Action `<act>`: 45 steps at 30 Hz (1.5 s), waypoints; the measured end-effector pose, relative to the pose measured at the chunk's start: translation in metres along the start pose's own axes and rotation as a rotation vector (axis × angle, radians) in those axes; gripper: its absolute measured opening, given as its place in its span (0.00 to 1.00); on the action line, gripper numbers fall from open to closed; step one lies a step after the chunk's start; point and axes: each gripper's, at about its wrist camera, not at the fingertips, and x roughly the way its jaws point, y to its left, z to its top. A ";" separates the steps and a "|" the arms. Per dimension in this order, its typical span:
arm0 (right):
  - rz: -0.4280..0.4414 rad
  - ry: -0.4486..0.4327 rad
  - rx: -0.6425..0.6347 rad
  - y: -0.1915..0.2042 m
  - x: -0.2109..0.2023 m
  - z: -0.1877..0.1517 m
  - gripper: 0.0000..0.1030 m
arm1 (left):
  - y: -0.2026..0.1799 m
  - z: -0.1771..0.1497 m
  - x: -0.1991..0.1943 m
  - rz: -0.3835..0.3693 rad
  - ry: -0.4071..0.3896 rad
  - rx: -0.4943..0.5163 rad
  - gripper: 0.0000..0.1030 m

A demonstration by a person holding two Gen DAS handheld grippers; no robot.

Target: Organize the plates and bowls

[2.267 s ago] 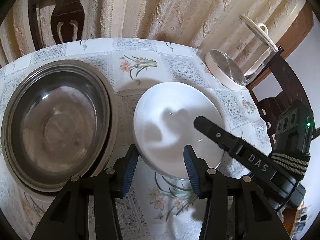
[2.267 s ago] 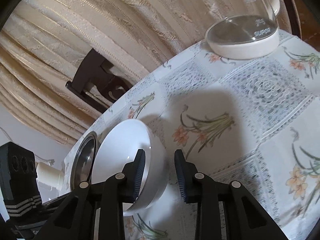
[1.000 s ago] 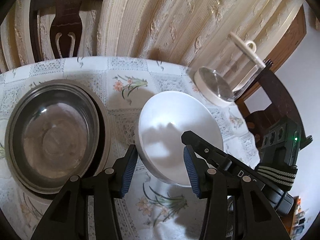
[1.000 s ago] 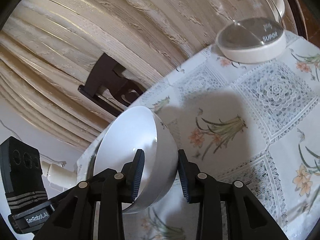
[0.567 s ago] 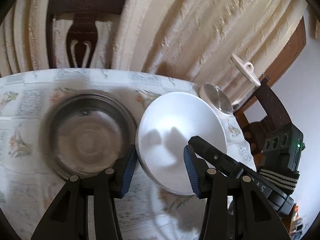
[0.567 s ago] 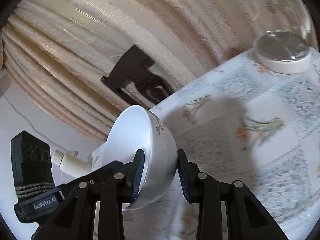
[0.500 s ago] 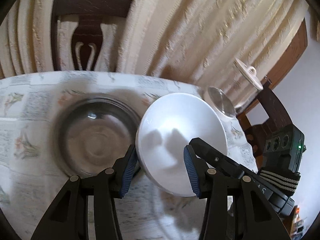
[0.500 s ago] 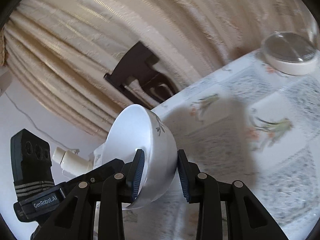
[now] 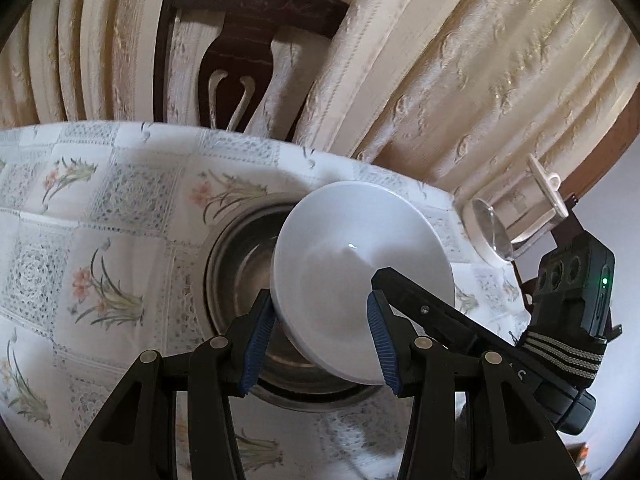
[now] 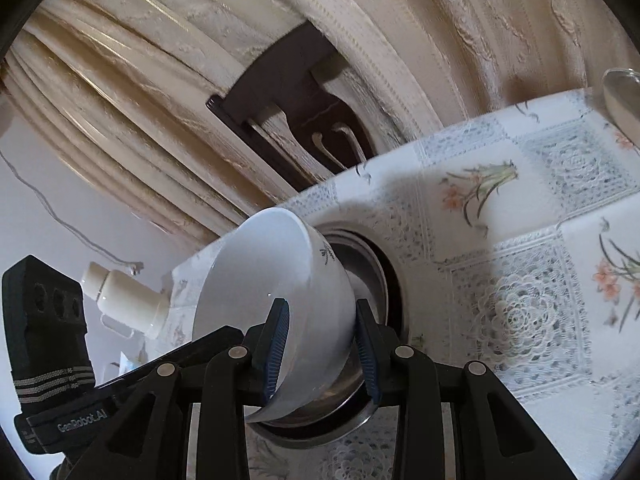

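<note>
A white bowl (image 9: 352,264) with a small leaf print (image 10: 280,280) hangs tilted above a wide steel bowl (image 9: 236,276) that stands on the flowered tablecloth (image 9: 120,208). My right gripper (image 10: 320,350) is shut on the white bowl's wall, one pad inside and one outside. In the left wrist view one of its black fingers (image 9: 420,308) reaches in over the rim from the right. My left gripper (image 9: 318,342) stands open just in front of the white bowl, not clamping it. The steel bowl (image 10: 376,276) is partly hidden behind the white one.
A dark wooden chair (image 9: 256,44) stands against cream curtains behind the table's far edge. At the right sit a glass-lidded white dish (image 9: 490,234) and a clear jug (image 9: 536,204). A white bottle (image 10: 124,296) stands beyond the left gripper's body (image 10: 44,320).
The right gripper has lifted the white bowl off the tablecloth and carried it left, over the steel bowl. The left gripper has moved along, still open.
</note>
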 end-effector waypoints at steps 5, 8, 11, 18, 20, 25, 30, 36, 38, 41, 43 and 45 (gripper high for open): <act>-0.036 -0.018 -0.015 0.002 0.001 0.000 0.36 | 0.006 -0.005 0.008 -0.014 0.023 -0.009 0.47; -0.045 -0.036 -0.027 0.004 -0.001 -0.001 0.42 | 0.008 -0.006 0.013 -0.013 0.042 -0.019 0.47; -0.041 -0.070 -0.029 0.004 -0.004 -0.004 0.50 | 0.012 -0.007 0.013 0.007 0.039 -0.029 0.47; 0.005 -0.154 -0.048 0.009 -0.019 -0.008 0.58 | 0.009 -0.004 0.002 0.012 0.004 0.000 0.47; 0.013 -0.181 -0.067 0.013 -0.026 -0.006 0.58 | 0.004 -0.003 0.000 0.024 -0.006 0.019 0.47; -0.027 -0.223 -0.043 0.007 -0.038 0.001 0.62 | 0.002 -0.004 0.002 0.050 -0.012 0.045 0.47; -0.069 -0.204 0.048 -0.018 -0.035 0.004 0.62 | -0.007 -0.005 -0.005 0.100 -0.047 0.106 0.49; -0.068 -0.170 0.075 -0.025 -0.028 0.002 0.62 | -0.019 -0.003 -0.009 0.166 -0.086 0.184 0.53; -0.064 -0.156 0.072 -0.025 -0.024 0.001 0.62 | -0.017 -0.002 -0.004 0.180 -0.071 0.176 0.54; -0.060 -0.138 0.061 -0.024 -0.020 -0.002 0.62 | -0.009 -0.001 0.005 0.203 -0.057 0.162 0.54; -0.056 -0.121 0.055 -0.023 -0.017 -0.004 0.62 | -0.003 -0.001 0.011 0.220 -0.048 0.152 0.54; -0.059 -0.112 0.049 -0.023 -0.014 -0.006 0.63 | 0.003 0.000 0.016 0.249 -0.043 0.146 0.54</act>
